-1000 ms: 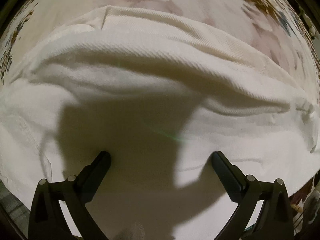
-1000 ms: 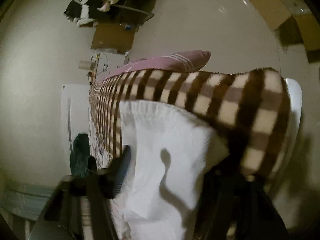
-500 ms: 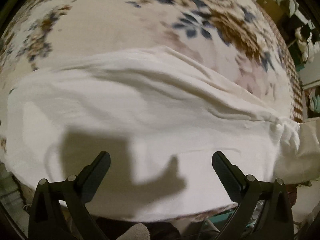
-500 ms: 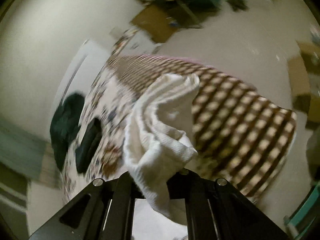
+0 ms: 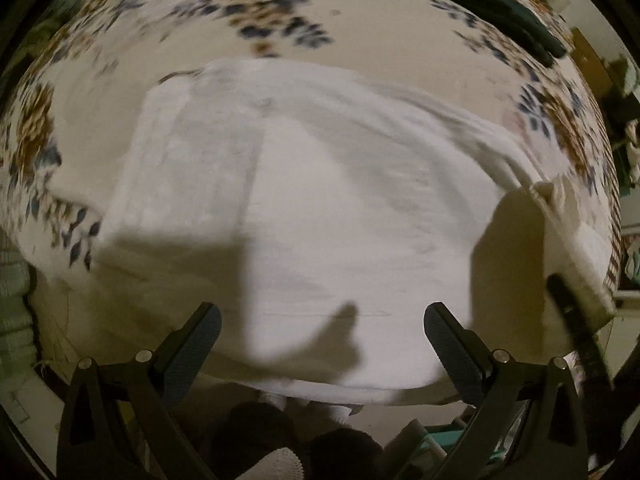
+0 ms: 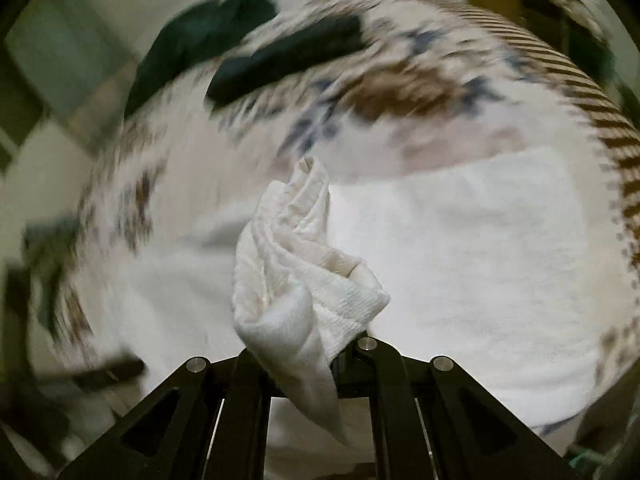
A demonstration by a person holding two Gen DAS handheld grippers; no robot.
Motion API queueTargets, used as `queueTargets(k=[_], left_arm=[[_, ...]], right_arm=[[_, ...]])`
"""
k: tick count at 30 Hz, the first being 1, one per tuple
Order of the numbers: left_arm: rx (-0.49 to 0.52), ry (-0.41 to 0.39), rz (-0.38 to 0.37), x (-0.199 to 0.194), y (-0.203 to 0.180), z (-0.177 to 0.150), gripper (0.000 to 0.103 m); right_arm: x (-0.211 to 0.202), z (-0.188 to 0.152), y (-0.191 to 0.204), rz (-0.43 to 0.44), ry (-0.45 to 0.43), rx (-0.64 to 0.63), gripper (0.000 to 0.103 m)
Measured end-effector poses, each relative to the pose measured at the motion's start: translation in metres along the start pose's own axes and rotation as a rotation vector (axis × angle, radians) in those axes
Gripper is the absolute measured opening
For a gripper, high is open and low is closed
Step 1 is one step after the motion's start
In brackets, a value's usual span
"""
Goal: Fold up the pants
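Note:
White pants (image 5: 320, 216) lie spread on a floral bed cover (image 5: 360, 40). My left gripper (image 5: 320, 336) is open and empty, hovering above the near edge of the pants. My right gripper (image 6: 308, 360) is shut on a bunched end of the white pants (image 6: 296, 264) and holds it up above the flat part of the pants (image 6: 460, 248). In the left wrist view that lifted end (image 5: 576, 240) shows at the right, with the dark right gripper below it. Both views are blurred.
A dark green garment (image 5: 492, 4) lies at the far side of the bed, also in the right wrist view (image 6: 288, 60). A brown checked blanket (image 6: 600, 104) covers the bed's right end. The bed's near edge and floor (image 5: 24, 320) show at the lower left.
The left gripper has pulled back and up from the pants, still open. The right gripper has swung with the held end from over the checked blanket to above the spread pants.

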State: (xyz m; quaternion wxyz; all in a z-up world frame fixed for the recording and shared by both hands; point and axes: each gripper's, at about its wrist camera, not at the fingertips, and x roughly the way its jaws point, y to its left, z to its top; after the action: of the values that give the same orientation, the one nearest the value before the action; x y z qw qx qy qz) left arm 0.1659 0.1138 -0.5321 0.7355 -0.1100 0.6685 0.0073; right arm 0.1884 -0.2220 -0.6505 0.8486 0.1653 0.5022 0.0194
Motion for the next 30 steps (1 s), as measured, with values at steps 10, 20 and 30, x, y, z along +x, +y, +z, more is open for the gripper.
queueTargets(k=[10,20,30], left_arm=[[0.000,-0.017,-0.074,-0.004,-0.004,0.020,0.103],[0.206,-0.067,-0.178,0.021,-0.118,0.075,0.103],[0.279,-0.025,-0.028,0.080,-0.145,0.081,0.103]], right_arm=[[0.048,-0.028,0.033,0.108,0.311,-0.114,0.061],[-0.005,0.006,-0.121,-0.002,0.212,0.376,0.064],[0.047,0.043,-0.222,-0.105,0.231,0.533,0.057]])
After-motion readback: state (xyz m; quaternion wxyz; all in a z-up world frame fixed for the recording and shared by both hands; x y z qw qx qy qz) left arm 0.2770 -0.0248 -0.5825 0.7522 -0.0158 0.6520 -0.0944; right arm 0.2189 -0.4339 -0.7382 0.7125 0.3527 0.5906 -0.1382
